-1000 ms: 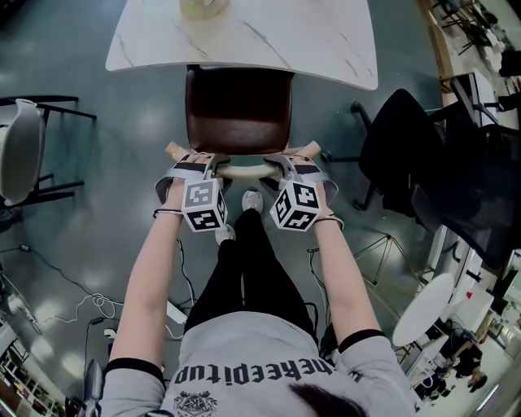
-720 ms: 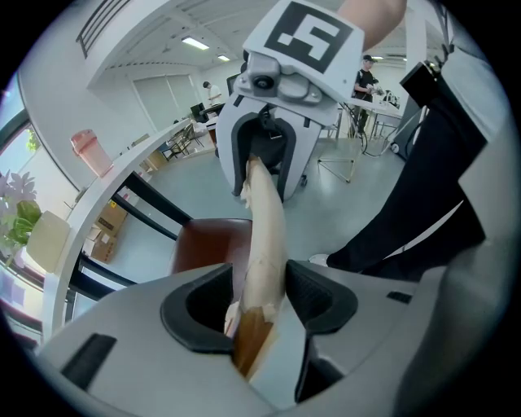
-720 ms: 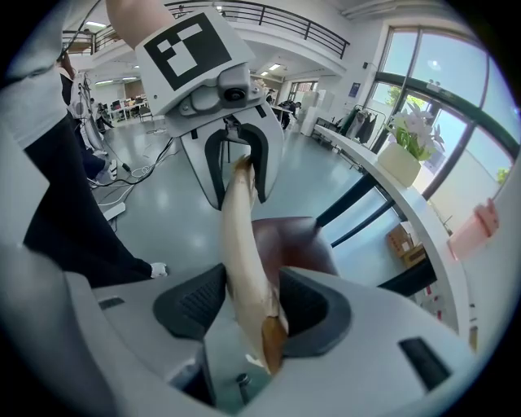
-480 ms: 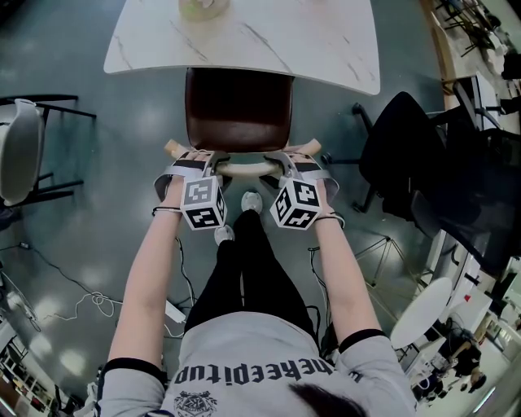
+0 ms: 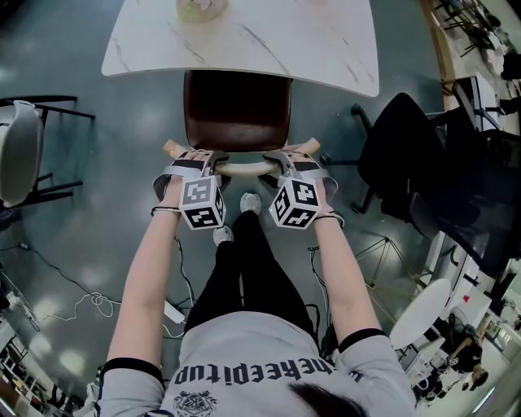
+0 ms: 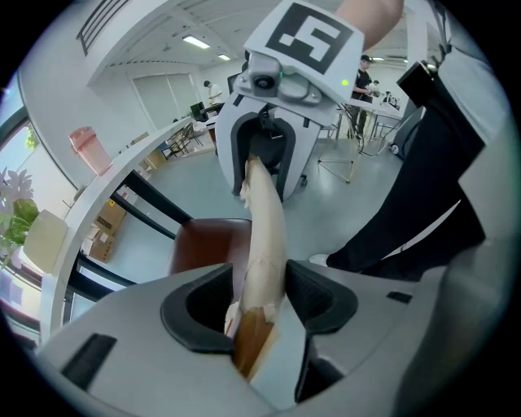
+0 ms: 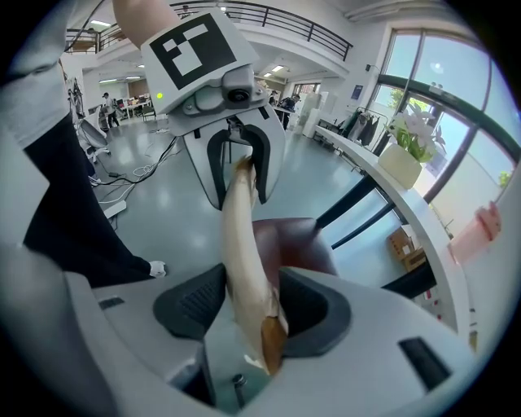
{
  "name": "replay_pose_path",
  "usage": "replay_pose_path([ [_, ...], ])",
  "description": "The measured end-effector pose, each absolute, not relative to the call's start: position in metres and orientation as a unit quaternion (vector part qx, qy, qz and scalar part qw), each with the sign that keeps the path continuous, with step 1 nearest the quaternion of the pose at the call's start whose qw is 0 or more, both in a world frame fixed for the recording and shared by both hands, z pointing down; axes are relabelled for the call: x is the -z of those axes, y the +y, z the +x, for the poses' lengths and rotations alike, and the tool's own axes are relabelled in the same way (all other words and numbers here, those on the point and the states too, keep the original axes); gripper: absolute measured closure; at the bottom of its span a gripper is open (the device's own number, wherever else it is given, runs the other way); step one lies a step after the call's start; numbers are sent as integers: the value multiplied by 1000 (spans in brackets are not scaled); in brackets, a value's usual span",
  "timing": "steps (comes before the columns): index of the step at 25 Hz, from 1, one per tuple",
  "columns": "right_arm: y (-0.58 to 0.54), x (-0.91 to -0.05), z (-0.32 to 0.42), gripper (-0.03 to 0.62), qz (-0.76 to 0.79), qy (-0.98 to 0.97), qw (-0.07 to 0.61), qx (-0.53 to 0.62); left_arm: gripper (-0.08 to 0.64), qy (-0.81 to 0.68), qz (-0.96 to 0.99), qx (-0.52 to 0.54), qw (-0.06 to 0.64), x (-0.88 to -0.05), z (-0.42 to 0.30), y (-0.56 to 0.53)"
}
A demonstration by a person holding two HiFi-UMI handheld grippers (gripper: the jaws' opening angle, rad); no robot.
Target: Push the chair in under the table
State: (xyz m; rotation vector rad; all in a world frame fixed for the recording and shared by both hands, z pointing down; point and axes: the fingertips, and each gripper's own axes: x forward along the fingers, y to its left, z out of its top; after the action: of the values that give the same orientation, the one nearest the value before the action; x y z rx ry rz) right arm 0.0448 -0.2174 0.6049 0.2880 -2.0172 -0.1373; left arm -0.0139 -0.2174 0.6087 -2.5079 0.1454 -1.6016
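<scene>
Shirt print (image 5: 252, 373) seen upside down at bottom of head view, not legible with certainty. Black-and-white square codes shown on marker cubes (image 5: 202, 204), no lettering. Left gripper (image 6: 262, 297) clamped on pale wooden backrest rail (image 5: 244, 168) near its left end; right gripper (image 7: 252, 308) clamped on same rail near right end. Chair (image 5: 236, 110), brown seat, set just beyond rail: far part of seat tucked under white marble table (image 5: 326, 49), near part and rail outside it. Pale pot (image 5: 199, 8) set on far tabletop.
</scene>
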Motion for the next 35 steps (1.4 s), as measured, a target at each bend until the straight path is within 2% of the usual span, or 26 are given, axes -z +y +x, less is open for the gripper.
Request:
replay_pose_path([
  [15, -216, -605, 42, 361, 141, -837, 528, 27, 348, 62, -835, 540, 84, -608, -17, -215],
  [21, -213, -595, 42, 377, 169, -845, 507, 4, 373, 79, -841, 530, 76, -602, -17, -211],
  [26, -209, -578, 36, 448, 190, -853, 486, 10, 387, 98, -845, 520, 79, -593, -17, -209],
  [32, -203, -560, 33, 567, 218, -858, 466, 4, 493, 129, -859, 488, 86, -566, -15, -206],
  [35, -196, -553, 30, 581, 224, -859, 461, -6, 518, 142, -866, 472, 86, -552, -13, -203],
])
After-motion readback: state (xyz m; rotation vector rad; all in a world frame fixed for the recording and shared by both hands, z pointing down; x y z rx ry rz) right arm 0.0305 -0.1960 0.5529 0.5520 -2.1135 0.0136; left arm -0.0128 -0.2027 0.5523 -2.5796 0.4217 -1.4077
